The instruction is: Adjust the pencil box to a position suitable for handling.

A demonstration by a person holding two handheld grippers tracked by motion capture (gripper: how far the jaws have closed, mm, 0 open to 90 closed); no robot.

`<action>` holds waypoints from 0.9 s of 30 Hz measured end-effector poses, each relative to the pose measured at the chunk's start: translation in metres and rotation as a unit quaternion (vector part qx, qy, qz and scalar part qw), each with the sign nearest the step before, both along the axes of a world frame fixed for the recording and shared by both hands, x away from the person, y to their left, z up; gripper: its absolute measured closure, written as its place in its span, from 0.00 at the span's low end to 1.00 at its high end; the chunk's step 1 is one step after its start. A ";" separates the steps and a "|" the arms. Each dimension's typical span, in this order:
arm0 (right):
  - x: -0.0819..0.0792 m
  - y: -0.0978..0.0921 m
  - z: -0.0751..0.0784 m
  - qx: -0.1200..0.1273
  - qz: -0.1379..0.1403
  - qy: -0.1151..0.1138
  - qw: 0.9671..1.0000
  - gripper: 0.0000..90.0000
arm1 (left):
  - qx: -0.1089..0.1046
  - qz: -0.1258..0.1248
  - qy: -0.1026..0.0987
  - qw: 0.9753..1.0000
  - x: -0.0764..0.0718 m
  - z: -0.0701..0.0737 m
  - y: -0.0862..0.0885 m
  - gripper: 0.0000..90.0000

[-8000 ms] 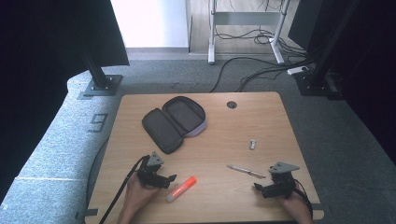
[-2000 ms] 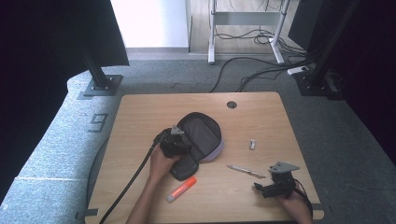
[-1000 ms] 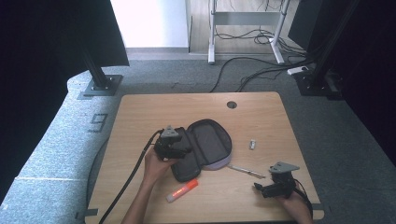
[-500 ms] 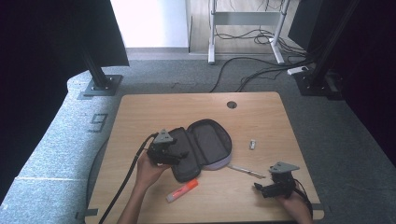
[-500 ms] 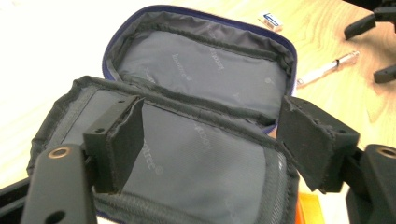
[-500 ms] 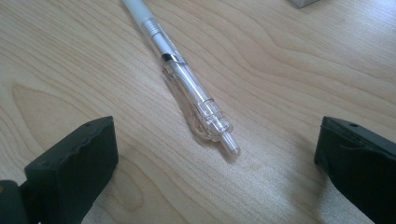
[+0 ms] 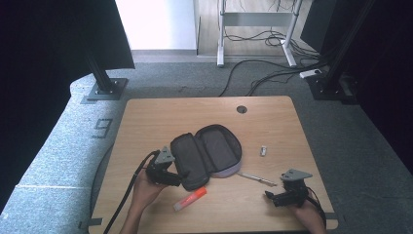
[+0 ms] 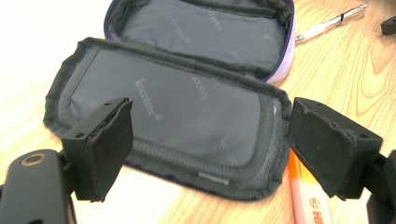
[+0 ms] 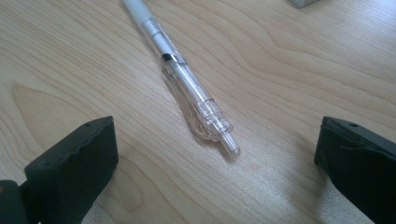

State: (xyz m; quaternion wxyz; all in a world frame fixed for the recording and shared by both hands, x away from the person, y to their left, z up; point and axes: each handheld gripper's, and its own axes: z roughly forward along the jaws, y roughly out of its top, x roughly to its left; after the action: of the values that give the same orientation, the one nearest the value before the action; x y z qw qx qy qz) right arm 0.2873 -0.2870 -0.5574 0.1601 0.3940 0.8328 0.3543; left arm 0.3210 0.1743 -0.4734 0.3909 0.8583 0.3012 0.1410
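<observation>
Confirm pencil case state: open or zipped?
Open. The pencil case lies spread flat on the table, both lined halves facing up; the left gripper view shows nothing inside either half.

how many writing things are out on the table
2. A clear pen lies right of the open case, ahead of the right gripper. An orange marker lies at the case's near edge. The case looks empty.
</observation>
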 end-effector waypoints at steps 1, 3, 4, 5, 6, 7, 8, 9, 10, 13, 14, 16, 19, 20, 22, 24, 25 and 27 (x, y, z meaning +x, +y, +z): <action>0.000 0.000 0.000 0.000 0.000 0.000 1.000 0.00 | -0.001 0.001 0.001 1.000 -0.001 -0.001 0.002 0.16; 0.000 0.000 0.000 0.000 0.000 0.000 1.000 0.00 | -0.004 0.003 0.004 1.000 -0.004 -0.003 0.006 0.16; 0.000 0.000 0.000 0.000 0.000 0.000 1.000 0.00 | -0.008 0.005 0.005 1.000 -0.006 -0.005 0.009 0.16; 0.000 0.000 0.000 0.000 0.000 0.000 1.000 0.00 | -0.010 0.005 0.007 1.000 -0.007 -0.006 0.010 0.16; 0.000 0.000 0.000 0.000 0.000 0.000 1.000 0.00 | -0.011 0.005 0.007 1.000 -0.009 -0.009 0.012 0.16; 0.000 0.000 0.000 0.000 0.000 0.000 1.000 0.00 | -0.011 0.006 0.007 1.000 -0.010 -0.011 0.013 0.16; 0.000 0.000 0.000 0.000 0.000 0.000 1.000 0.00 | -0.008 0.007 0.007 1.000 -0.012 -0.014 0.015 0.16; 0.000 0.000 0.000 0.000 0.000 0.000 1.000 0.00 | -0.006 0.009 0.007 1.000 -0.012 -0.017 0.016 0.15; 0.000 0.000 0.000 0.000 0.000 0.000 1.000 0.00 | -0.002 0.010 0.008 1.000 -0.013 -0.019 0.017 0.15; 0.000 0.000 0.000 0.000 0.000 0.000 1.000 0.00 | 0.000 0.013 0.013 1.000 -0.015 -0.024 0.019 0.13; 0.000 0.000 0.000 0.000 0.000 0.000 1.000 0.00 | -0.001 0.013 0.015 1.000 -0.015 -0.026 0.019 0.13; 0.000 0.000 0.000 0.000 0.000 0.000 1.000 0.00 | 0.002 0.013 0.018 1.000 -0.017 -0.031 0.020 0.13; 0.000 0.000 0.000 0.000 0.000 0.000 1.000 0.00 | 0.006 0.010 0.019 1.000 -0.018 -0.038 0.019 0.09; 0.000 0.000 0.000 0.000 0.000 0.000 1.000 0.00 | 0.006 0.010 0.020 1.000 -0.019 -0.039 0.019 0.08; 0.000 0.000 0.000 0.000 0.000 0.000 1.000 0.00 | 0.007 0.006 0.021 1.000 -0.019 -0.043 0.019 0.07; 0.000 0.000 0.000 0.000 0.000 0.000 1.000 0.00 | 0.012 0.006 0.022 1.000 -0.019 -0.047 0.018 0.04; 0.000 0.000 0.000 0.000 0.000 0.000 1.000 0.00 | 0.014 0.006 0.023 1.000 -0.019 -0.049 0.018 0.03; 0.000 0.000 0.000 0.000 0.000 0.000 1.000 0.00 | 0.012 0.005 0.028 1.000 -0.019 -0.053 0.017 0.03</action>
State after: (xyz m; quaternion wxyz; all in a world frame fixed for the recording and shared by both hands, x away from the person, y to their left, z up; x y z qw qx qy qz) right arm 0.2873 -0.2870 -0.5574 0.1601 0.3940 0.8328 0.3543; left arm 0.3025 0.1916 -0.5264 0.3716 0.8650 0.3144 0.1220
